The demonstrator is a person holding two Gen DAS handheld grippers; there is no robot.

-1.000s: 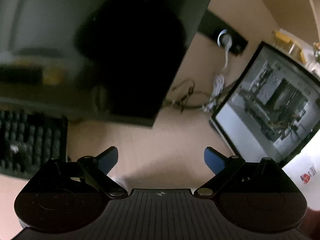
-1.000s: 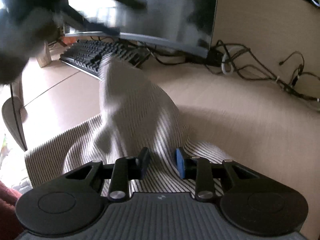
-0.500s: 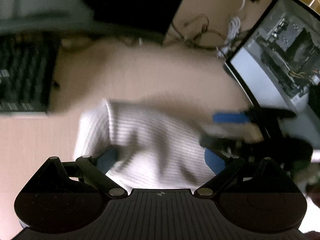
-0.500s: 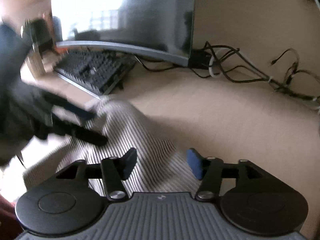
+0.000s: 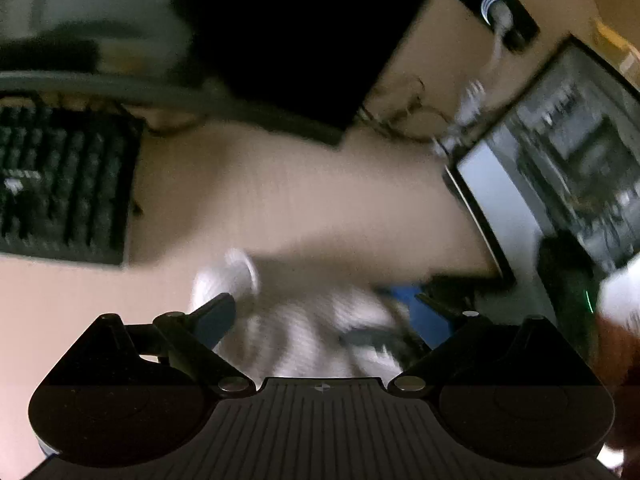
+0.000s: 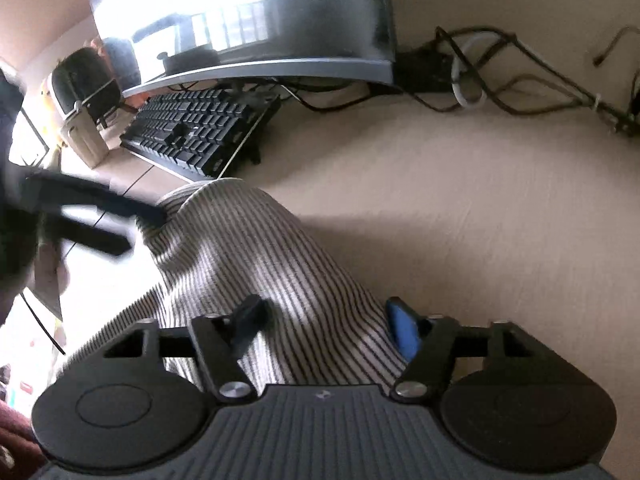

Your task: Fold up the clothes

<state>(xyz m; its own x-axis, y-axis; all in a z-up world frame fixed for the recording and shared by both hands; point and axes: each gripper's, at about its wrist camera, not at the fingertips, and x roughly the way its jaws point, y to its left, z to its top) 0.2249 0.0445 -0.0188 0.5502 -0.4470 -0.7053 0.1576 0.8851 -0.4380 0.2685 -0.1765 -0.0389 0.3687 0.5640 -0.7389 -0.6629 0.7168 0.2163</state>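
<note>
My right gripper hangs low over the striped shirt, its fingers spread wide with the cloth running up between them; neither finger pinches the fabric, so it grips nothing. The shirt lies on the pale bench as a humped, rumpled fold, its pale grey cloth crossed by thin dark stripes, rising from under my right gripper toward the black keyboard, which sits just beyond its far end. My left gripper shows as a dark blur at the left of the right wrist view, its fingertips at the far upper edge of the shirt; I cannot tell whether they touch it. From the left wrist view, blurred by motion, my left gripper stands wide open above the bunched shirt, which fills the gap between its fingers, and it holds nothing. A curved monitor stands behind the keyboard, tangled cables trail along the back of the bench, and a second screen stands to the right in the left wrist view.
</note>
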